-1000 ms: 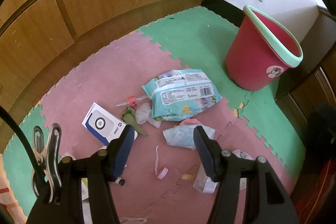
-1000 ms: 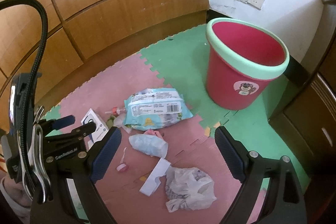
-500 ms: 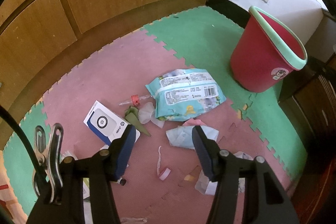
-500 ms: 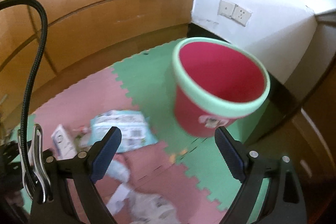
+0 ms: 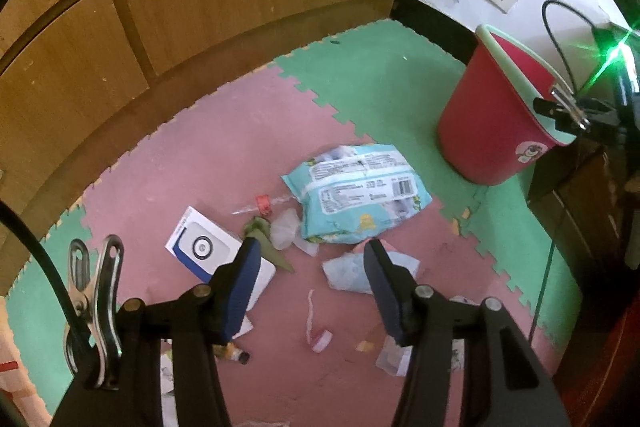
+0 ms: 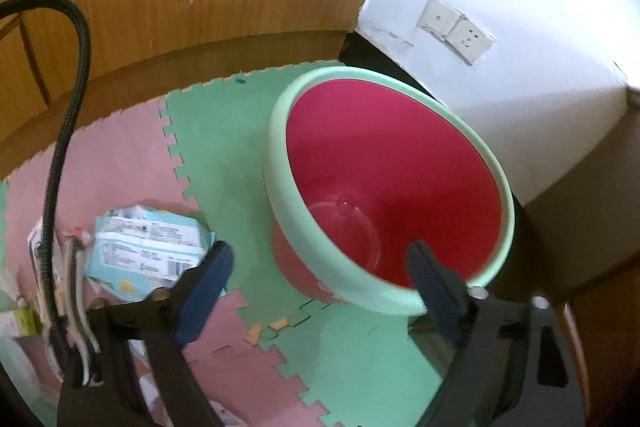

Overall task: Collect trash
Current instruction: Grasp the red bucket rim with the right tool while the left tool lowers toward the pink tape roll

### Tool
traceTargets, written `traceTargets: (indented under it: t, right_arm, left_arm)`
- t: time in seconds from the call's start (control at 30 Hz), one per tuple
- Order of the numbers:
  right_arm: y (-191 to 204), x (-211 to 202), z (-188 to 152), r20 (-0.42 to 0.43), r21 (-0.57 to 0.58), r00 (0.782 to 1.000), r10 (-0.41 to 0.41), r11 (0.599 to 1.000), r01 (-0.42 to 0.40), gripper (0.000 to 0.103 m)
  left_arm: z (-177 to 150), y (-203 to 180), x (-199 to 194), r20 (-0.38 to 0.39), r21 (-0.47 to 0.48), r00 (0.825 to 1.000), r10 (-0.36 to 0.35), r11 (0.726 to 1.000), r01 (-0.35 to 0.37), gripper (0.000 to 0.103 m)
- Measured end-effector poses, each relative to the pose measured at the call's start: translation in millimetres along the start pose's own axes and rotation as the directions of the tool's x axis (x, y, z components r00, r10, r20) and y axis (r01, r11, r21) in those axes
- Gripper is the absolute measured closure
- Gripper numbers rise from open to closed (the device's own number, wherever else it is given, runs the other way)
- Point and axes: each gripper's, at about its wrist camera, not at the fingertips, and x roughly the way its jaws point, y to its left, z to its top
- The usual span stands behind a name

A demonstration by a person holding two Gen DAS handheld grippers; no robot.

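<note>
The right gripper (image 6: 320, 267), jaws apart, empty and just narrowing, hung over the red bin (image 6: 400, 163). The left gripper (image 5: 312, 267), also apart and narrowing, framed floor litter beside the wipes pack (image 5: 356, 199). The bin's contents were unclear through blur.

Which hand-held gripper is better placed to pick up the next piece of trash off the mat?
Left. The left hand-held gripper hangs open right over the crumpled tissue and wet-wipe pack. The right hand-held gripper, empty, its jaws just closing, faces the red bin, away from the litter.
</note>
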Motion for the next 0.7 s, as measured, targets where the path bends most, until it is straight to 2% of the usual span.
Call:
traceTargets:
  t: [0.1, 0.13, 0.2, 0.27, 0.33, 0.47, 0.6, 0.7]
  right_arm:
    - [-1.0, 12.0, 2.1, -0.029, -0.006, 1.0, 0.007, 1.0, -0.007, 0.033]
    - [-1.0, 15.0, 2.3, -0.037, -0.001, 0.999, 0.017, 1.0, -0.017, 0.041]
    - [-1.5, 23.3, 2.1, -0.063, 0.011, 0.996, 0.059, 0.998, -0.058, 0.05]
    - [-0.5, 27.1, 1.0, -0.065, 0.001, 0.997, 0.044, 0.999, -0.044, 0.059]
    - [2.5, 27.1, -0.4, -0.064, -0.028, 0.998, 0.02, 0.999, -0.022, 0.06]
    - [3.0, 25.3, -1.0, -0.073, -0.055, 0.996, 0.045, 0.997, -0.049, 0.066]
    - [6.5, 20.1, -6.9, -0.077, -0.076, 0.994, 0.083, 0.993, -0.089, 0.072]
    - [12.0, 13.6, -14.8, -0.075, -0.085, 0.99, 0.123, 0.988, -0.129, 0.077]
  left_arm:
    - [-0.6, 12.9, 10.3, -0.054, -0.045, 0.998, -0.026, 0.999, 0.024, 0.046]
    - [-1.8, 19.8, 16.1, -0.081, -0.075, 0.996, -0.04, 0.997, 0.034, 0.046]
    - [-3.3, 30.3, 23.7, -0.112, -0.117, 0.993, -0.042, 0.993, 0.029, 0.046]
    - [-5.7, 38.8, 28.7, -0.126, -0.138, 0.991, -0.032, 0.99, 0.015, 0.048]
    - [-9.3, 45.3, 34.3, -0.139, -0.138, 0.99, -0.015, 0.99, -0.005, 0.048]
    - [-16.2, 54.5, 54.3, -0.187, -0.111, 0.982, 0.022, 0.993, -0.043, 0.048]
    - [-24.7, 80.1, 76.8, -0.263, -0.211, 0.965, -0.022, 0.977, -0.035, 0.048]
    - [-27.2, 96.9, 84.0, -0.279, -0.246, 0.96, 0.013, 0.966, -0.084, 0.049]
